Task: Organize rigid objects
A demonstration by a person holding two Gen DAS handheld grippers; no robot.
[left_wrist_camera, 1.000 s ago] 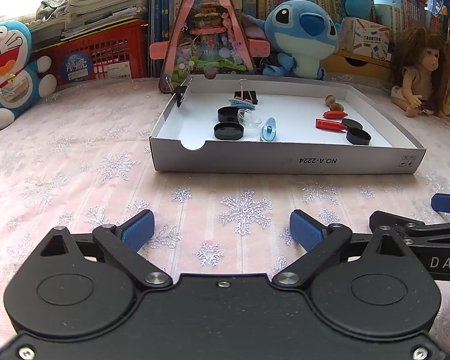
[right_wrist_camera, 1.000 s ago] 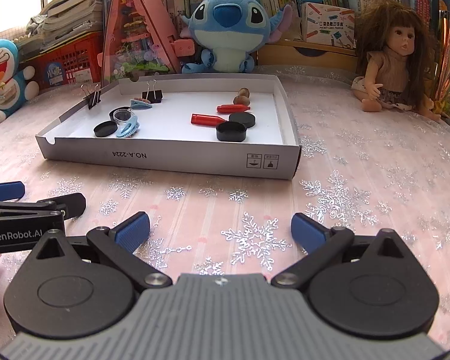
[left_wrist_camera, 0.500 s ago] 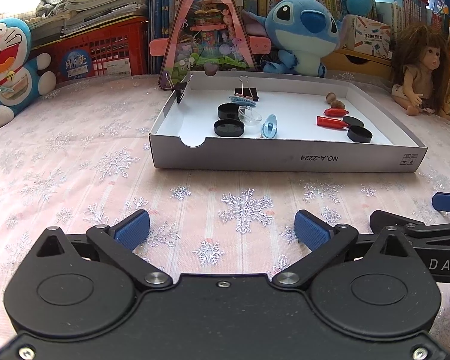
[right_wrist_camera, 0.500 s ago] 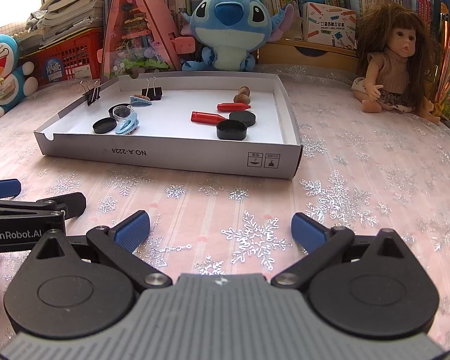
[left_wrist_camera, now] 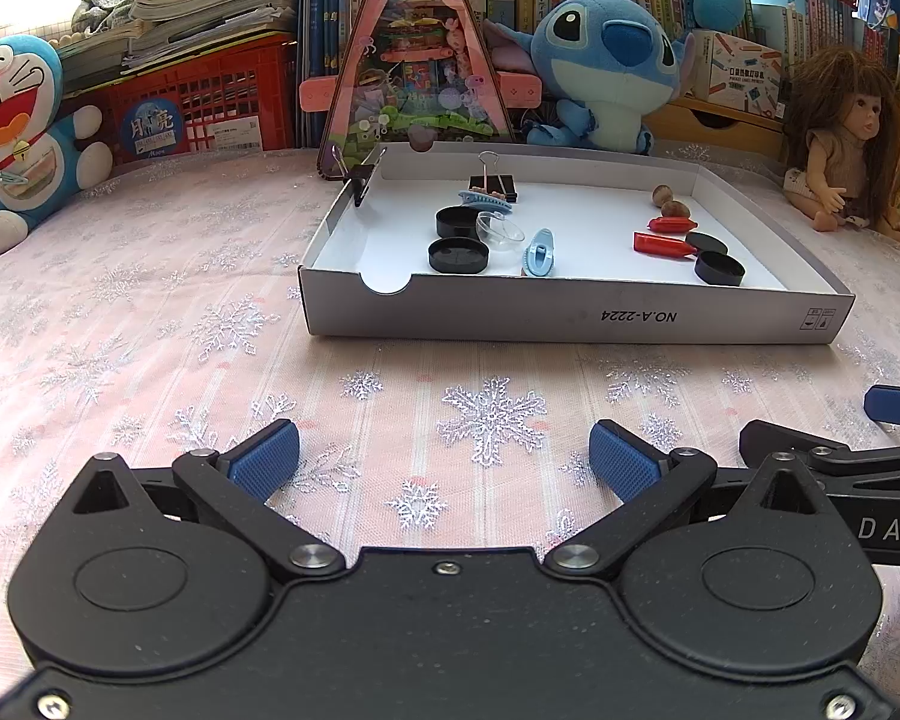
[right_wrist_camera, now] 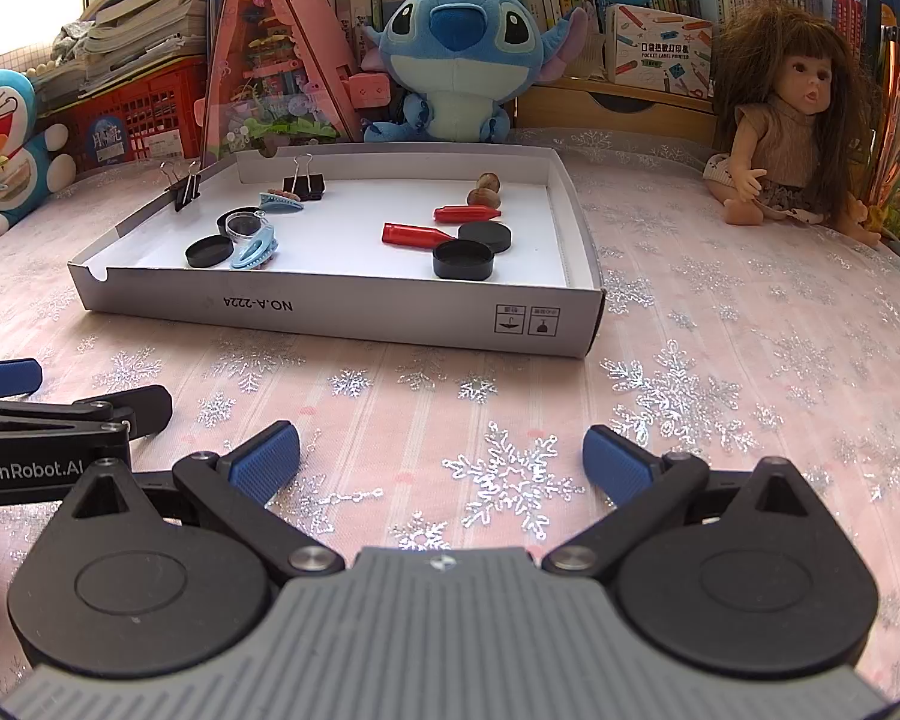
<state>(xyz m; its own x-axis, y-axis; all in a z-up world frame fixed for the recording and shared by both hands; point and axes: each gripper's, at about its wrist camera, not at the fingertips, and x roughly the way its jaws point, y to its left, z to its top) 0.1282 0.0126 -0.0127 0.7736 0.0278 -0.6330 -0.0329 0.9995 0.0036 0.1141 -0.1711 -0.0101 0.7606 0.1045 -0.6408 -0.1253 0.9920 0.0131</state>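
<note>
- In the white box (left_wrist_camera: 570, 315) on the table, we see two red tubes (left_wrist_camera: 663, 245). They lie flat, long side across, thin ends pointing right.
- We count four black caps (left_wrist_camera: 458, 255), two blue hair clips (left_wrist_camera: 539, 251), two clamps (left_wrist_camera: 493, 183), two brown nuts (left_wrist_camera: 669, 201) and one clear dish (left_wrist_camera: 499, 229).
- Our left gripper (left_wrist_camera: 444, 461) is spread wide, holding nothing.
- Our right gripper (right_wrist_camera: 441, 461) is wide and empty too.

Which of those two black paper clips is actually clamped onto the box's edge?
The binder clip at the box's far left corner grips the wall. The other clip just sits on the floor inside.
</note>
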